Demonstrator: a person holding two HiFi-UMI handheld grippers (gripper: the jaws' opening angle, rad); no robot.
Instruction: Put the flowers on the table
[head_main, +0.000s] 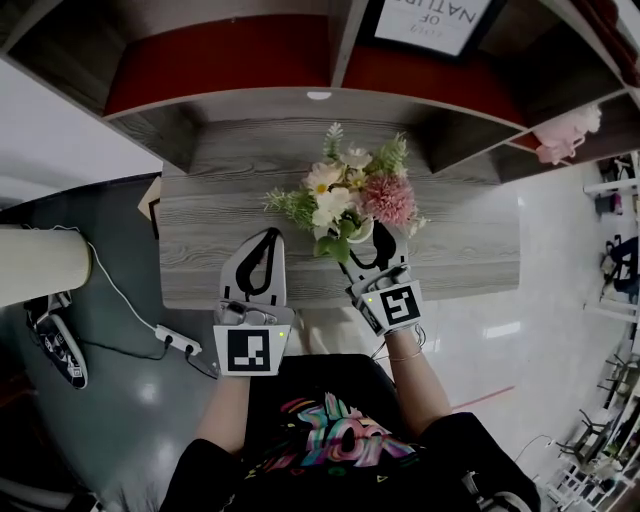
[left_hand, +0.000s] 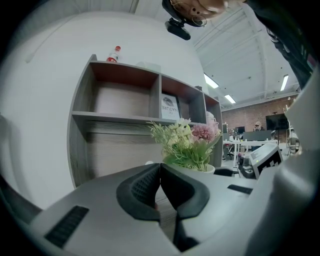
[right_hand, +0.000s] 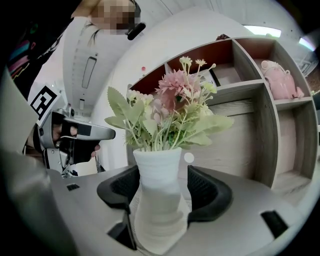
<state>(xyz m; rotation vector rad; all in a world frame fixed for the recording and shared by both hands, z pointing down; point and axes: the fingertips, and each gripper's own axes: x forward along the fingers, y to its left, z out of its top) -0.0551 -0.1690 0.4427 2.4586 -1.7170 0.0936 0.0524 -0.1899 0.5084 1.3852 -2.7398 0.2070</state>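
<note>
A bunch of pink, white and green flowers (head_main: 350, 195) stands in a white ribbed vase (right_hand: 159, 200) on the grey wooden table (head_main: 210, 250), near its middle. My right gripper (head_main: 372, 245) reaches in from the near side with its jaws wide on either side of the vase. In the right gripper view a thin gap shows between the dark pads (right_hand: 210, 192) and the vase, which stands upright on the tabletop. My left gripper (head_main: 268, 238) hovers over the table just left of the flowers, its pads (left_hand: 150, 187) together with nothing between them.
A wooden shelf unit (head_main: 320, 95) rises right behind the table, with a framed print (head_main: 435, 25) and a pink teapot (right_hand: 280, 80) in its compartments. A power strip with a cable (head_main: 175, 345) lies on the floor at the left, near a white cylinder (head_main: 40, 265).
</note>
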